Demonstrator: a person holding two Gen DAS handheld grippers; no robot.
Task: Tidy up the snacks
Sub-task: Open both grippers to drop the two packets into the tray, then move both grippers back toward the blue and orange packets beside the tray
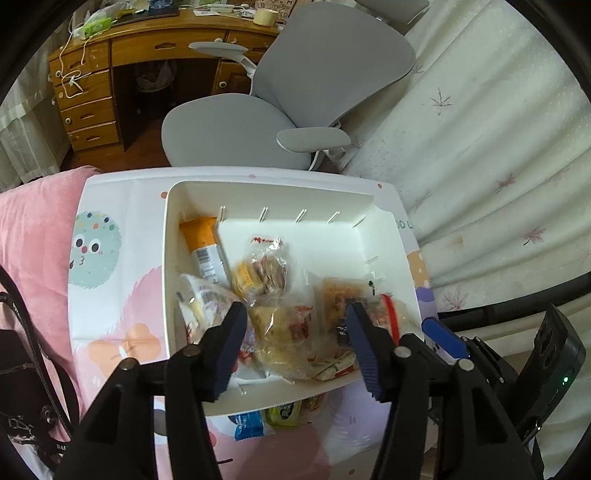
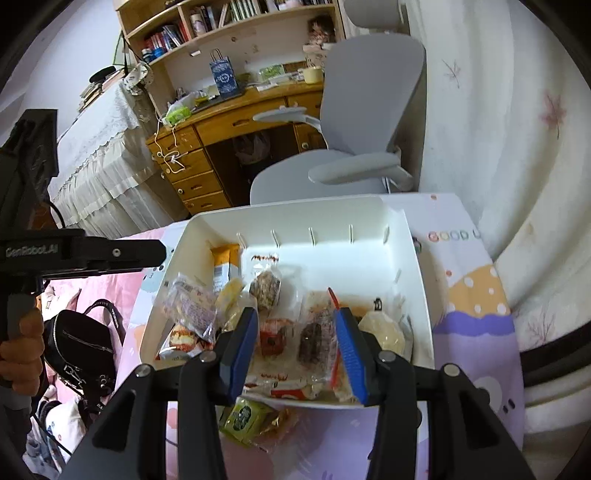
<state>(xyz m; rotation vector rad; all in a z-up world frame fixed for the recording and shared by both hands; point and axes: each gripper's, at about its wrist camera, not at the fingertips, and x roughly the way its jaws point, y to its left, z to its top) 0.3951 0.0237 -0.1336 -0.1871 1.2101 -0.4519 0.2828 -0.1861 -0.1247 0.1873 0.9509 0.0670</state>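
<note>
Setting: a home bedroom that doubles as a study.
- Wooden desk (image 2: 236, 122) with drawers, its top cluttered with papers, a tape roll and a blue gift bag (image 2: 223, 75).
- Bookshelf (image 2: 207, 22) above it, packed with books.
- Grey swivel chair (image 1: 295, 96) with armrests.
- Floral curtain (image 1: 498, 129), pale, with leaf print.
- Pink bedding (image 1: 33, 229) and a black handbag (image 2: 83, 343) lying on it.
- Cartoon-printed folding counter (image 1: 107, 266), child-styled, carrying a white bin (image 1: 391, 236) of wrapped snacks (image 1: 266, 273).

A worktop (image 1: 110, 295) with a cartoon cover holds a white bin (image 1: 388, 236) ahead of the jaws. A blue pack (image 1: 249, 424) and a green pack (image 2: 247, 419) lie below them, beside the bin.
</note>
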